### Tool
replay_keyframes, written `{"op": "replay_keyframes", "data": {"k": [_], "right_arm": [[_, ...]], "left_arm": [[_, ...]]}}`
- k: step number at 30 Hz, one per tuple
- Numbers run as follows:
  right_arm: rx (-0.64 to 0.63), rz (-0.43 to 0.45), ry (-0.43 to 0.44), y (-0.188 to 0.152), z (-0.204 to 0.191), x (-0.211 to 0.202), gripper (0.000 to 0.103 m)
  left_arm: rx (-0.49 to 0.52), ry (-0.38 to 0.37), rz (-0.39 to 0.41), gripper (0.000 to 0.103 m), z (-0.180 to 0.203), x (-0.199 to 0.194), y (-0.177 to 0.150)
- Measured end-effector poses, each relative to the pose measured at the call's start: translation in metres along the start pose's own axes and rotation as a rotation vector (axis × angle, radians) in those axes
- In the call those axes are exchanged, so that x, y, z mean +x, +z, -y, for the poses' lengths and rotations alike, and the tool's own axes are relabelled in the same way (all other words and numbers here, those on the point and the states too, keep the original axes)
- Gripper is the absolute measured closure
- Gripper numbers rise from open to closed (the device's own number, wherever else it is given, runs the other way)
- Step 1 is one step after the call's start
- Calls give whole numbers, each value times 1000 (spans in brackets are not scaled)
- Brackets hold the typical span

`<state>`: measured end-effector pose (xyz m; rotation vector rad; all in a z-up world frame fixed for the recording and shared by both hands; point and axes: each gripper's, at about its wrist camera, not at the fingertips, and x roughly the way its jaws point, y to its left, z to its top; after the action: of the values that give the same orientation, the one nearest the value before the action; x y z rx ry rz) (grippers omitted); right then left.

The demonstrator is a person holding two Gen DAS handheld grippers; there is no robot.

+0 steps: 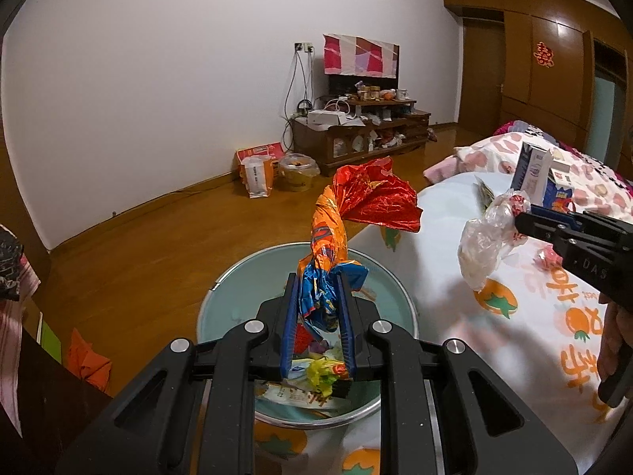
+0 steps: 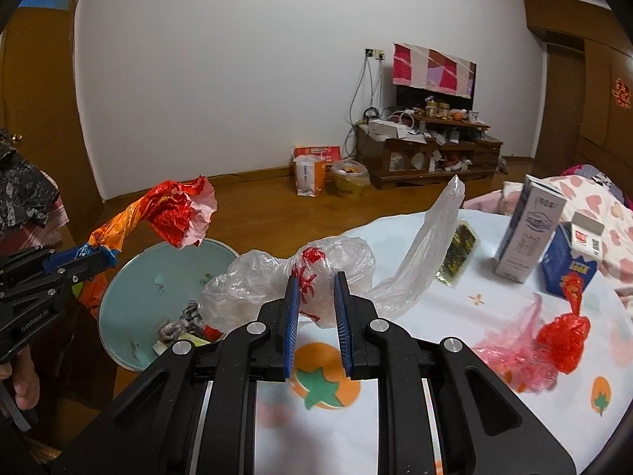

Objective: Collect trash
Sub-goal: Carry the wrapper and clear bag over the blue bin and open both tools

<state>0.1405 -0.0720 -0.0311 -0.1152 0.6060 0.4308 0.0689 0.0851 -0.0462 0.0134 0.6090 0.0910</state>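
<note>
My left gripper [image 1: 316, 281] is shut on a twisted orange, blue and red foil wrapper [image 1: 356, 206], held above a pale green bin [image 1: 221, 304] that has several scraps of trash inside. In the right wrist view that wrapper [image 2: 174, 209] hangs over the bin [image 2: 130, 277], with the left gripper [image 2: 101, 259] at the left edge. My right gripper [image 2: 315, 277] is shut on a crumpled clear plastic bag [image 2: 253, 281] with red print, over the table's left edge. The left wrist view shows the bag [image 1: 484, 245] dangling from the right gripper [image 1: 524, 215].
On the tablecloth [image 2: 395, 415] lie a red plastic bag [image 2: 561, 336], a pink film [image 2: 510, 348], a seaweed packet [image 2: 459, 253], a tall grey carton [image 2: 530, 233] and a blue box [image 2: 569, 261]. A bed [image 1: 534, 150] lies beyond; a cluttered TV stand [image 2: 431, 150] lines the far wall.
</note>
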Motion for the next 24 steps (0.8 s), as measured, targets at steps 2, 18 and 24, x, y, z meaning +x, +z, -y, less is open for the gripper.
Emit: {"op": "replay_keyframes", "data": {"k": [2, 18, 24], "right_arm": [[-3, 0, 7, 1, -4, 3, 85], [-37, -3, 59, 12, -28, 23, 85], [-47, -5, 71, 15, -38, 28, 85]], "left_arm": [[-7, 7, 1, 84, -3, 0, 1], [-32, 48, -8, 84, -21, -2, -3], [-43, 63, -11, 84, -26, 0, -2]]}}
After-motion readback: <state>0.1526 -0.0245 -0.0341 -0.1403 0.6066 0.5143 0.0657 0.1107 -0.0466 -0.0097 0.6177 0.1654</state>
